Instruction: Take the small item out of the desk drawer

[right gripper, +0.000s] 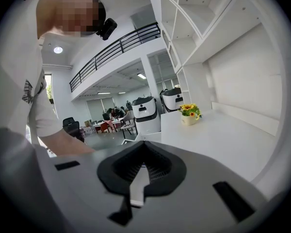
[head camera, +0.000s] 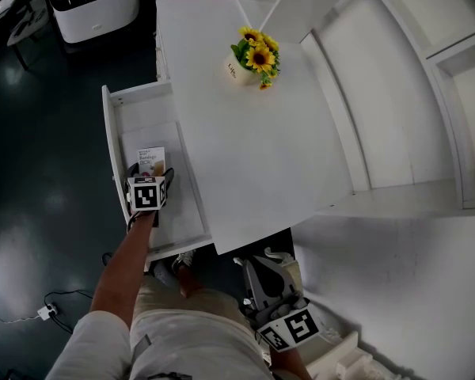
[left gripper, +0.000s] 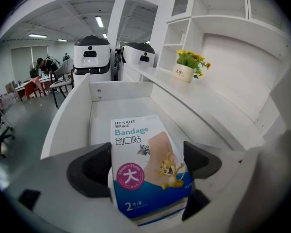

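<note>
The desk drawer [head camera: 115, 133] stands pulled out at the left of the white desk [head camera: 245, 149]. Inside it lies a small bandage box [head camera: 150, 160], white and blue with a cartoon print [left gripper: 140, 140]. My left gripper [head camera: 152, 171] reaches down into the drawer. Its two dark pads sit against the box's left and right sides [left gripper: 146, 163], holding it. My right gripper [head camera: 263, 279] hangs low by the person's legs under the desk's near edge, with its jaws shut on nothing [right gripper: 141, 166].
A pot of sunflowers [head camera: 253, 56] stands on the desk top towards the back. White shelving [head camera: 459, 93] rises along the right. Two white machines [left gripper: 89, 57] stand beyond the drawer's far wall [left gripper: 121, 89]. A cable and plug [head camera: 43, 311] lie on the dark floor at left.
</note>
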{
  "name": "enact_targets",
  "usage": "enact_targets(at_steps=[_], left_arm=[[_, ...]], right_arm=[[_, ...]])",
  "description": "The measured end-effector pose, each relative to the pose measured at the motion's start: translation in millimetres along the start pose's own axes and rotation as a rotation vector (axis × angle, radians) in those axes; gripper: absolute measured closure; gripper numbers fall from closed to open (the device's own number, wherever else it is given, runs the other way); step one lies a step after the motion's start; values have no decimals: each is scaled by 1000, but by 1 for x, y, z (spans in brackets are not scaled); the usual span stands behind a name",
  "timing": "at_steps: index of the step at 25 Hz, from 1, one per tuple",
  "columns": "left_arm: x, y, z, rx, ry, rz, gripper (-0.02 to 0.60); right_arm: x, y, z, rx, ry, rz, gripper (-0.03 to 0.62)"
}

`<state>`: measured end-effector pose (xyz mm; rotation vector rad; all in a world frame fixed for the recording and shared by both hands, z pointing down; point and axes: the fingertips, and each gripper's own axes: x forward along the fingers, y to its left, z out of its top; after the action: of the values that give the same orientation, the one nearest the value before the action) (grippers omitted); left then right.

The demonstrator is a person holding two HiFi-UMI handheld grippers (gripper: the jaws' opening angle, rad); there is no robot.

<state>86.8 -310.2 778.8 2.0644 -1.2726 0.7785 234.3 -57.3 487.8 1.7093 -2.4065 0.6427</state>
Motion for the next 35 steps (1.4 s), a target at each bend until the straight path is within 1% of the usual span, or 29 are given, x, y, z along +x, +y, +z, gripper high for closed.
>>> enact_targets(at_steps=[5, 10, 13, 18, 26, 35], left_arm=[[-21, -8, 19, -17, -47, -50, 107], [-44, -14, 35, 44, -86, -86, 107], [-62, -12, 47, 56, -121, -102, 109], [-92, -2, 66, 52, -172, -114, 109], [-151, 22, 86, 47, -251, -125, 112], [-225, 61, 112, 22, -388, -120, 114]], right_arm=[[6, 12, 10, -13, -26, 15, 585], [11, 21, 20, -16, -64, 18, 585], [13, 26, 26, -17, -85, 19, 585], [18, 42, 34, -20, -111, 32, 585], [31, 73, 44, -52, -141, 79, 585], [49, 103, 64, -103, -180, 120, 585]])
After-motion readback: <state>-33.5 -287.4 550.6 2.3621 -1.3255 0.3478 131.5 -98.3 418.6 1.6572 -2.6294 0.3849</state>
